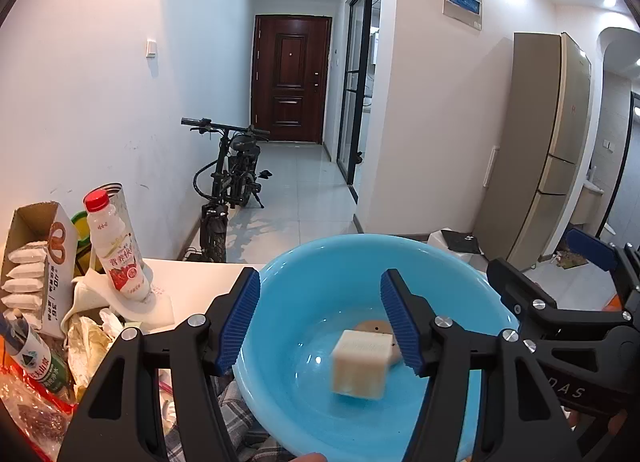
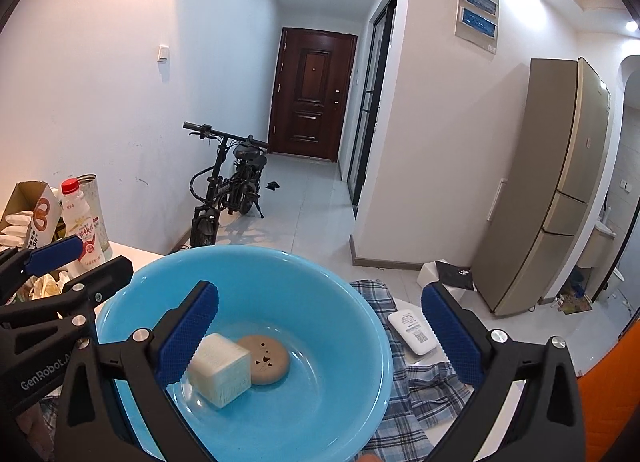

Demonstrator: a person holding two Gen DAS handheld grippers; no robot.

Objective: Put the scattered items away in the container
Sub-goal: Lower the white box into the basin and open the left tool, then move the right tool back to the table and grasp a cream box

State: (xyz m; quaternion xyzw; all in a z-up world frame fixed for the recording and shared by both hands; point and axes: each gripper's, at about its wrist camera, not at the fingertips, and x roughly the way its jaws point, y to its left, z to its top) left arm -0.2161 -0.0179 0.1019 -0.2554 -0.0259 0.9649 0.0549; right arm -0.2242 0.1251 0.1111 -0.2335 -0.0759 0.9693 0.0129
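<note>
Left wrist view: my left tool [image 1: 320, 322] hangs over the blue basin [image 1: 288, 286], its jaws spread wide with nothing between them. Inside the basin I log a cream block [image 1: 360, 366], blurred, and behind it a tan round disc [image 1: 374, 326]. My right tool [image 1: 560, 282] enters past the basin's right rim. Toward the counter's left edge: a red-capped milk bottle [image 1: 116, 246], an open carton of white packets [image 1: 36, 262], crumpled wrappers [image 1: 88, 338].

Right wrist view: my right tool [image 2: 320, 336] is likewise wide open and empty, above the same basin [image 2: 340, 302]. The block [image 2: 220, 370] touches the disc [image 2: 266, 360] on the basin floor. A plaid cloth [image 2: 412, 394] lies beside the basin toward the counter's right edge, carrying a white device [image 2: 412, 332].
</note>
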